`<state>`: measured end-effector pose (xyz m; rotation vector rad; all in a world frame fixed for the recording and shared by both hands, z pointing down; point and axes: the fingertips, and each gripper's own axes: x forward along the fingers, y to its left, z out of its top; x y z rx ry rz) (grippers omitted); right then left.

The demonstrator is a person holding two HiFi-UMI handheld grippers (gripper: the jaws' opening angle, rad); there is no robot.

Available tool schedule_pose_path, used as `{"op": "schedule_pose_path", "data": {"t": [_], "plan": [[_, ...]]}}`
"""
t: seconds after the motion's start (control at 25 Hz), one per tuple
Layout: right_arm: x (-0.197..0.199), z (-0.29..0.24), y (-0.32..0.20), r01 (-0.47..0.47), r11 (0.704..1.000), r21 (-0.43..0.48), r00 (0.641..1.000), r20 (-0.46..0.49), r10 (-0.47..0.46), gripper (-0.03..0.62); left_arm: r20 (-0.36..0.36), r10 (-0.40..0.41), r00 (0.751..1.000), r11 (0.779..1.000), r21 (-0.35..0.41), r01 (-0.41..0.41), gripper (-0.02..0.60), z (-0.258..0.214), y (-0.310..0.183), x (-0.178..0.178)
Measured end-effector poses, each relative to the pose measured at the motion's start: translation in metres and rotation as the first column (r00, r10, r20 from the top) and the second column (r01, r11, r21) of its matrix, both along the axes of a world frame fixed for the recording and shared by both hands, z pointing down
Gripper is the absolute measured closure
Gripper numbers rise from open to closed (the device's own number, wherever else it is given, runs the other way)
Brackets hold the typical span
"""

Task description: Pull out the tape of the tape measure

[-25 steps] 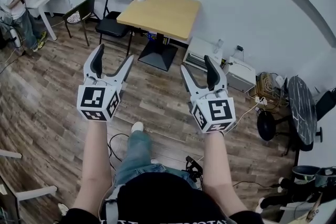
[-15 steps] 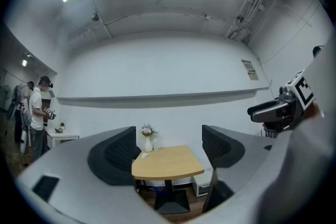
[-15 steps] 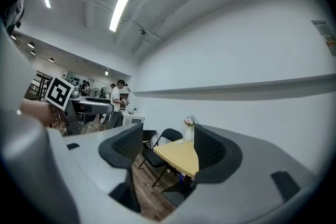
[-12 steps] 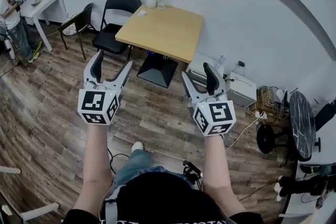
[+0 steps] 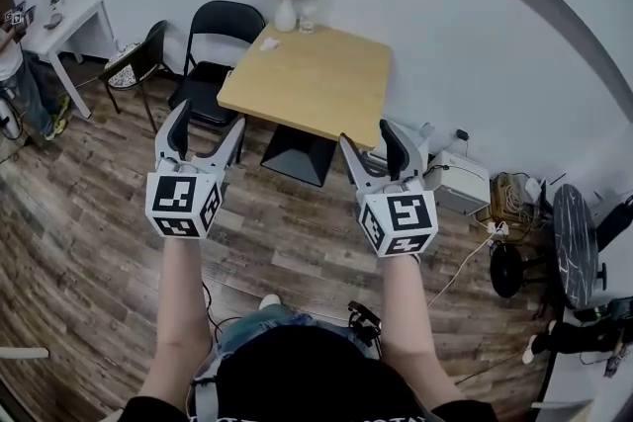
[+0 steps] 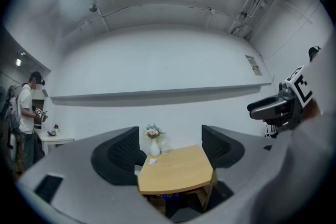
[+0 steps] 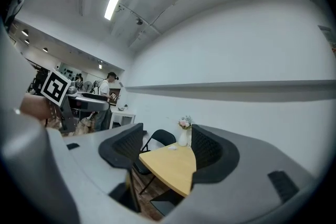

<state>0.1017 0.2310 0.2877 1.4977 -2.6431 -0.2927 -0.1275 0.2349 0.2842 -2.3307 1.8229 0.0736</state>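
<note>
Head view: we are holding the left claw (image 5: 208, 119) and the right claw (image 5: 368, 138) side by side at chest height above the wooden floor (image 5: 89, 212), both aimed at a square wooden worktop (image 5: 326, 84) standing well ahead against the white wall. The marker cubes are facing up toward the camera.

Left gripper view: the jaws of the left claw are standing wide apart and gripping nothing; the worktop is showing in the gap between them, and the right claw is entering at the right edge.

Right gripper view: the jaws of the right claw are likewise standing wide apart and holding nothing, framing the same worktop from its other side.

A white vase of flowers (image 5: 285, 7) is standing at the far edge of the worktop. A small pale object (image 5: 268, 42) is lying on the worktop just beside the vase, well apart from both claws; it is too small for us to tell whether it is the tape measure.

Two black chairs (image 5: 223, 25) are standing at the left of the worktop. A person (image 6: 26, 113) is standing at a white desk (image 5: 74, 15) at the far left. White boxes (image 5: 460, 183) and cables are lying on the floor near the wall at right.
</note>
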Motion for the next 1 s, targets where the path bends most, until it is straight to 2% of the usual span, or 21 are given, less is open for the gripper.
{"op": "schedule_pose_path", "data": {"t": [0.2,0.6,1.0], "plan": [[-0.013,0.005,-0.029,-0.008,1.000,-0.012,1.000,0.004,0.008,0.295,-0.009,0.002,1.000,1.000,0.011,-0.002,0.204,0.003,-0.028,-0.014],[-0.015,0.015,-0.083,-0.013,1.000,-0.012,1.000,0.006,0.013,0.295,-0.014,-0.036,0.999,0.999,-0.004,0.035,0.207,0.016,-0.082,-0.030],[-0.022,0.023,-0.195,0.025,0.999,-0.048,0.999,0.040,-0.023,0.296,0.017,-0.071,0.997,0.997,-0.030,0.071,0.224,0.026,-0.187,-0.033]]}}
